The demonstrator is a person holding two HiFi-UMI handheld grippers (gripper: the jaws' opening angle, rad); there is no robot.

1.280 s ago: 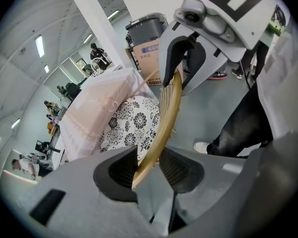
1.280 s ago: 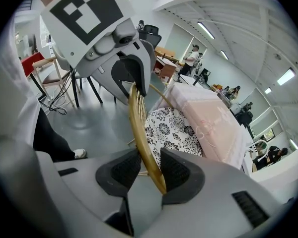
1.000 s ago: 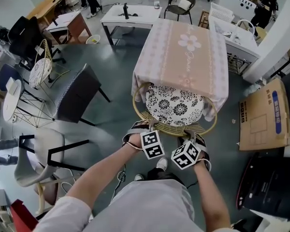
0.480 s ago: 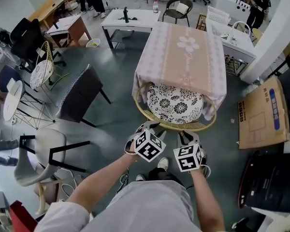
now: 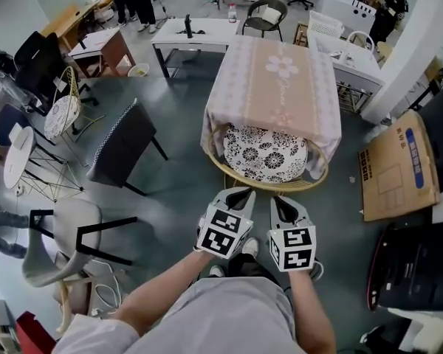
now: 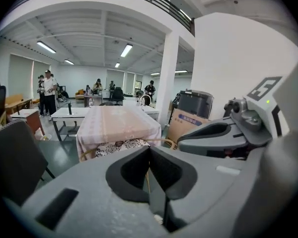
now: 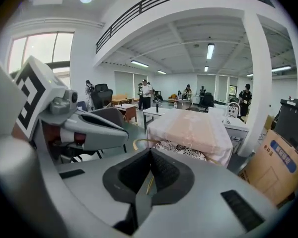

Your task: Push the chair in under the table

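Most of the chair (image 5: 266,157) is hidden from you. Its far part sits under the pink cloth (image 5: 277,87) that hangs off the table (image 5: 217,130), in the middle of the head view. You can only see the flowery black and white cushion (image 5: 264,152) and the curved yellow rim (image 5: 262,186) on the side near you. The chair's legs do not show at all. In the left gripper view only a thin strip of cushion peeks out under the cloth. Your hands are hard to see too, because the marker cubes (image 5: 223,232) cover them. The brown box (image 5: 395,164) at the right is cut off by the edge of the frame.

Your two arms (image 5: 166,286) reach up from the bottom of the head view. The left gripper (image 5: 238,195) and the right gripper (image 5: 281,201) sit side by side in the lower middle. Both point toward the chair. They are close to the rim but not touching it. Both sets of jaws have just been closing. Now they are pressed together, with nothing held between them.
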